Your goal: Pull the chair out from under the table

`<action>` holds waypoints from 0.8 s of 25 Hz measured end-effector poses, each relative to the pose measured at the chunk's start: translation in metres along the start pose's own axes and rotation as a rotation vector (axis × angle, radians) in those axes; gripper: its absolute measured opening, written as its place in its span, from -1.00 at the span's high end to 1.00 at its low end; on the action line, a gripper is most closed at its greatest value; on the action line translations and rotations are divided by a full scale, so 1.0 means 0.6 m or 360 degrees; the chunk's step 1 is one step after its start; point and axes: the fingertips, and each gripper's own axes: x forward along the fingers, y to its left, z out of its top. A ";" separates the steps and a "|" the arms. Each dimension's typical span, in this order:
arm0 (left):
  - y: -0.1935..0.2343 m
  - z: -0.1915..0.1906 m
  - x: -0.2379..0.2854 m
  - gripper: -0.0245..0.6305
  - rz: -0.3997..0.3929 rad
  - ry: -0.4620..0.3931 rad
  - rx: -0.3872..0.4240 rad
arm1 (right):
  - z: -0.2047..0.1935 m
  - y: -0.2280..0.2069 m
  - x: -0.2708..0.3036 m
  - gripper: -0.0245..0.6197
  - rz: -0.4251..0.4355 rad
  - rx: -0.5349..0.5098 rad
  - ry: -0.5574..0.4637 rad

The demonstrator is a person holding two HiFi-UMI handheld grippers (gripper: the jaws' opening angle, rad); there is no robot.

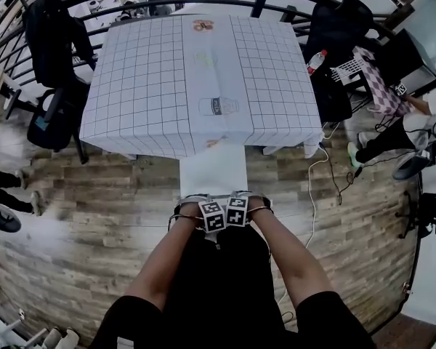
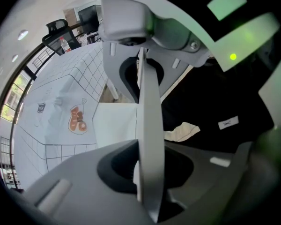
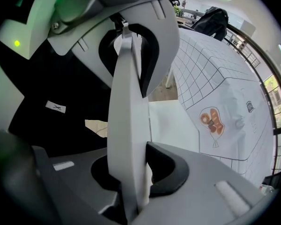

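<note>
The white chair stands partly out from under the table, which wears a white grid-pattern cloth; the seat shows between the table's near edge and my body. Both grippers sit side by side on top of the chair's back, pointing down. The left gripper is shut on the thin white back edge, which runs straight between its jaws. Beside it, the right gripper is shut on the same edge. The chair's legs and most of its back are hidden under my arms.
Black office chairs draped with dark jackets stand at the table's left and right sides. A bottle sits by the right chair. A white cable trails over the wooden floor. A person's legs reach in at right, shoes at left.
</note>
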 end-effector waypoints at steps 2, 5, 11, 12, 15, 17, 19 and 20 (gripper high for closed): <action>-0.007 -0.011 -0.024 0.68 -0.0013 -0.0014 -0.0012 | 0.017 0.008 -0.021 0.68 -0.0030 0.0042 -0.0007; -0.009 -0.011 -0.009 0.67 -0.0021 -0.0009 -0.0025 | 0.010 0.010 -0.007 0.68 -0.0083 0.0087 -0.0033; 0.011 0.001 0.008 0.67 0.0011 -0.0024 -0.0064 | -0.005 -0.011 0.008 0.68 -0.0079 0.0057 -0.0045; 0.009 0.002 0.009 0.67 0.0016 -0.0015 -0.0058 | -0.006 -0.010 0.010 0.68 -0.0067 0.0037 -0.0041; -0.013 -0.001 0.005 0.68 0.0007 -0.0004 -0.0012 | -0.003 0.012 0.006 0.68 -0.0041 -0.0022 -0.0013; -0.036 -0.021 -0.035 0.68 -0.0010 -0.0023 -0.0017 | 0.026 0.037 -0.025 0.69 -0.0042 -0.0018 0.0003; -0.056 -0.037 -0.074 0.68 -0.0029 -0.0020 -0.0020 | 0.051 0.059 -0.057 0.69 -0.0024 0.0010 0.0001; -0.058 -0.033 -0.069 0.68 -0.0028 -0.0008 -0.0017 | 0.046 0.060 -0.054 0.68 -0.0018 0.0019 -0.0008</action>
